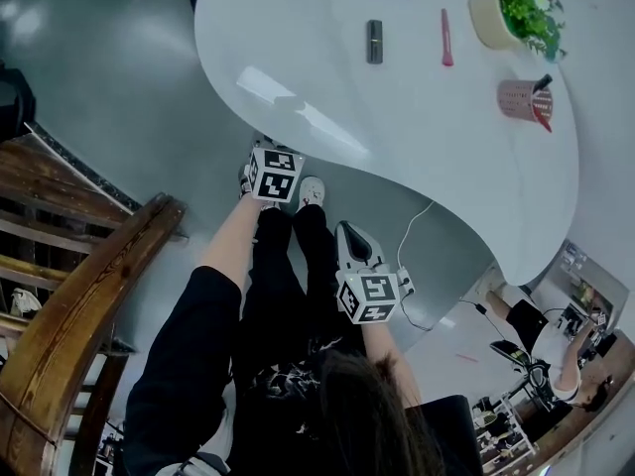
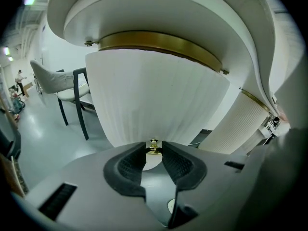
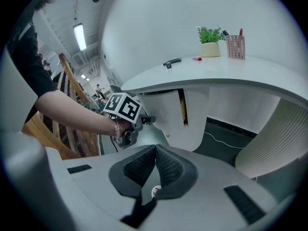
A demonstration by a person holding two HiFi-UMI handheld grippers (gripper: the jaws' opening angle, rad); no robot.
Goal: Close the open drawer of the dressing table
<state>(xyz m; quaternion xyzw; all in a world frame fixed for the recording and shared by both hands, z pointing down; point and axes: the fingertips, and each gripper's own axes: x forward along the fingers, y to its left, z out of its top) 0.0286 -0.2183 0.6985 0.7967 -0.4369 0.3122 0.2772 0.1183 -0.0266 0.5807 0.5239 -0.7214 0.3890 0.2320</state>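
The drawer (image 2: 154, 95), ribbed white front, sits under the curved white tabletop (image 1: 327, 67) and sticks out a bit, gap showing at its side; left gripper (image 2: 153, 146) is clamped on its little gold knob (image 2: 153, 150); right gripper (image 3: 154, 150) hovers off to the side, jaws pinched together on nothing; plant pot (image 1: 516, 13) up top.

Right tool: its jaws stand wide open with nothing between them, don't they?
Not quite. The right tool has its jaws closed together, not wide open, with nothing between them. The right gripper view shows this.
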